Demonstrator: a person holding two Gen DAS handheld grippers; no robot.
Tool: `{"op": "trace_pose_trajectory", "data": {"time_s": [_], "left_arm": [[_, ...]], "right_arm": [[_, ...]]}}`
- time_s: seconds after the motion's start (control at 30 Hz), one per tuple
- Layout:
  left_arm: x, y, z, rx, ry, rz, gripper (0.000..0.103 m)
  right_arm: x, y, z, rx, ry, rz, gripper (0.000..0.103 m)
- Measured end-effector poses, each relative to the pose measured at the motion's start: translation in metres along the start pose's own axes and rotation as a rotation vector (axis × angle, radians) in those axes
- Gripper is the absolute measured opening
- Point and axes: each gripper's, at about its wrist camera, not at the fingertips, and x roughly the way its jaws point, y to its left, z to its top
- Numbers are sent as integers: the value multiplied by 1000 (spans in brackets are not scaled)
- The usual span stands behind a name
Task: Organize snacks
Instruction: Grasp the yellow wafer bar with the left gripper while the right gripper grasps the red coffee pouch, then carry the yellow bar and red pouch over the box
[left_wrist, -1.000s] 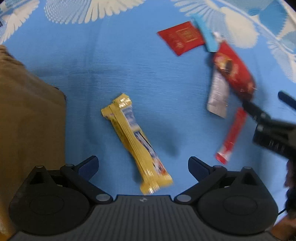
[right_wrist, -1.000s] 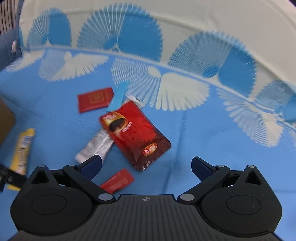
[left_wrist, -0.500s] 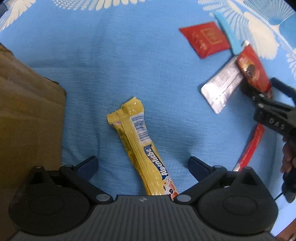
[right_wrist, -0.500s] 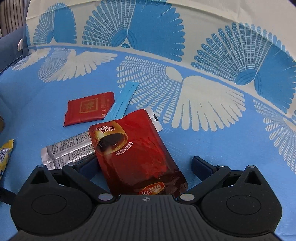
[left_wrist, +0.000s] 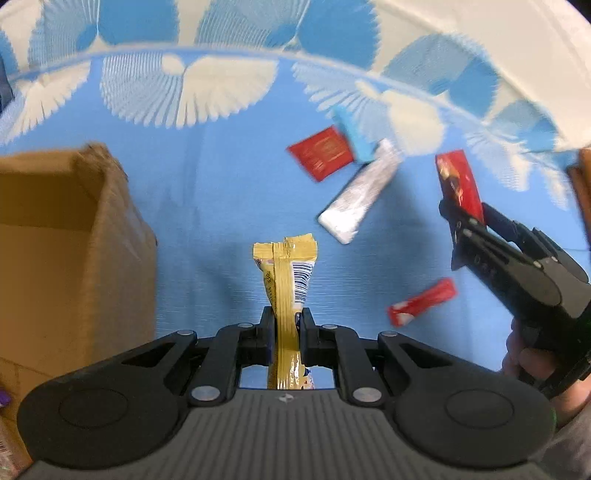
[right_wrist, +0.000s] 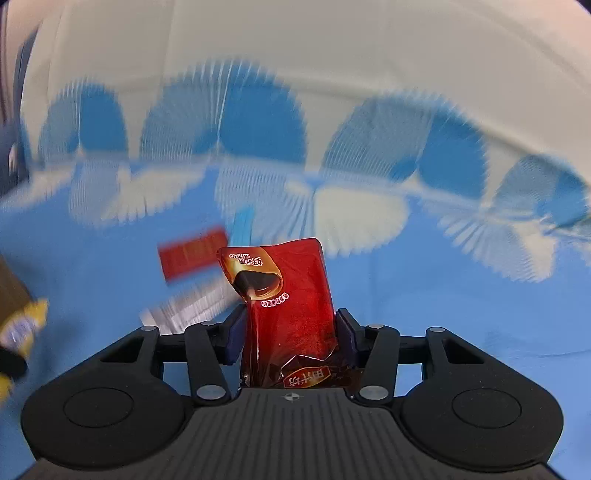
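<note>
My left gripper (left_wrist: 286, 317) is shut on a yellow snack bar (left_wrist: 286, 266), lifted off the blue cloth, its barcode end sticking up past the fingers. A brown cardboard box (left_wrist: 55, 240) stands open just to its left. In the right wrist view my right gripper (right_wrist: 290, 325) has its jaws closing on a dark red pouch (right_wrist: 284, 295); both pads press its sides and the pouch stands upright above the cloth. The left wrist view shows that gripper (left_wrist: 469, 218) at the right with the pouch (left_wrist: 458, 181) in it.
On the blue patterned cloth (left_wrist: 207, 206) lie a flat red packet (left_wrist: 321, 155), a light blue stick (left_wrist: 352, 136), a silver packet (left_wrist: 358, 199) and a small red stick (left_wrist: 423, 301). A person's hand (left_wrist: 524, 354) holds the right gripper.
Both grippers went from wide open to closed. The left one took the yellow bar and lifted it; the right one took the red pouch and raised it off the silver packet.
</note>
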Motion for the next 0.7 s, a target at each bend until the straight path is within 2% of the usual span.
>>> {"op": "trace_pose_trajectory", "data": {"time_s": [0.17,0.27,0.47,0.7], "left_arm": [[-65,4,-24,21,-67,-58,13],[-108,16,-49,35,-106,-72,13],[-182,59,-108,31,-165,-44,13],[-238,120,-174,-37,-181,-4,13]], "right_arm": [[-78,17,18,66,-135,-10,53],[-131,36,19,109,-165,19,53],[-225,90,-15,107,-140,119,53],[-297,159,-49,88,-49,237,53]]}}
